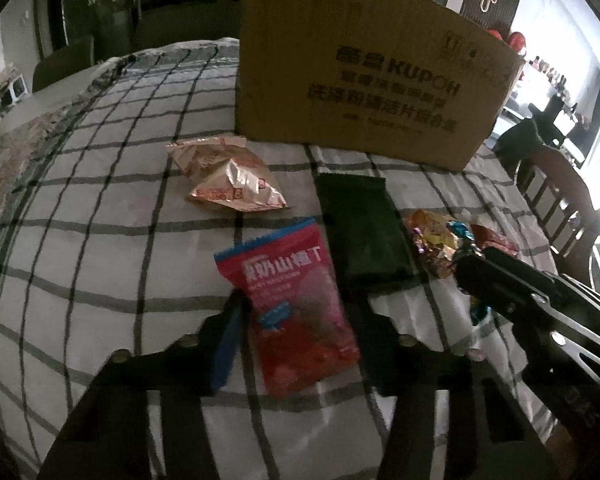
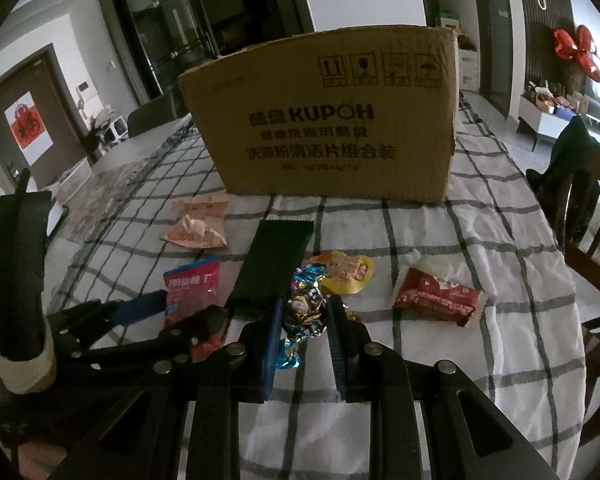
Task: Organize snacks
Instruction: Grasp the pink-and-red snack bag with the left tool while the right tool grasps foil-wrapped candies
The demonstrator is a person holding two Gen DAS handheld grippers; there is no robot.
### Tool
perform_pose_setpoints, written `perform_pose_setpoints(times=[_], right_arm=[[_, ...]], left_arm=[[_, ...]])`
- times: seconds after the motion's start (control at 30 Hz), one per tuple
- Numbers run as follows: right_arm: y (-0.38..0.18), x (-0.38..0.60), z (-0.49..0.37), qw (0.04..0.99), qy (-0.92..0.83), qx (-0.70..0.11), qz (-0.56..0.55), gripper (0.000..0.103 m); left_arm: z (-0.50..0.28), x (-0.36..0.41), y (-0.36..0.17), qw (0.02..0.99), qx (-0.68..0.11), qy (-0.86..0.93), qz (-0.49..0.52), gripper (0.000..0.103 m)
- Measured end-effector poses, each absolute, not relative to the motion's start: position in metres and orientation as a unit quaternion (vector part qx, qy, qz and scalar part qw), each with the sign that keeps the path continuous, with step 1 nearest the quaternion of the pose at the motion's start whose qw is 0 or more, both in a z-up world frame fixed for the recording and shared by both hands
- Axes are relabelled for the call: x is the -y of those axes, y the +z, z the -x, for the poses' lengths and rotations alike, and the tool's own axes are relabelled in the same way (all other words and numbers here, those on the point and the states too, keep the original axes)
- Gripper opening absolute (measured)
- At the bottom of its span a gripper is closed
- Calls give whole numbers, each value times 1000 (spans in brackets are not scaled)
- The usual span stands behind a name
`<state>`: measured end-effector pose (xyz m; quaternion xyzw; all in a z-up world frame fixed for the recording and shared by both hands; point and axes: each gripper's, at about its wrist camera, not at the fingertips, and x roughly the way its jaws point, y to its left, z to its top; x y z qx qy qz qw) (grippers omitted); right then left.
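From the left: I have my left gripper (image 1: 296,332) around the red pouch (image 1: 296,312), though whether its pads press I cannot tell. My right gripper (image 2: 302,340) is clenched on a foil candy (image 2: 304,312). Every snack lies on the cloth (image 2: 480,240) before the box (image 2: 332,120); nothing looks sorted yet.
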<state>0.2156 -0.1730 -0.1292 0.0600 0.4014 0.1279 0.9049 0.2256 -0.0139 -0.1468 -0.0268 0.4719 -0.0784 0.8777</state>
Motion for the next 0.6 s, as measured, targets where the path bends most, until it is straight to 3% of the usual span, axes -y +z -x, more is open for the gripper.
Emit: perform_pose_setpoints(times=[0.17, 0.6], right_arm=[[-127, 171, -215, 905, 131, -399, -59, 24], [-109, 165, -207, 910, 139, -387, -53, 24]], left_arm=[[-222, 13, -145, 881, -466, -77, 24, 42], [-206, 3, -110, 898, -431, -84, 31, 40]])
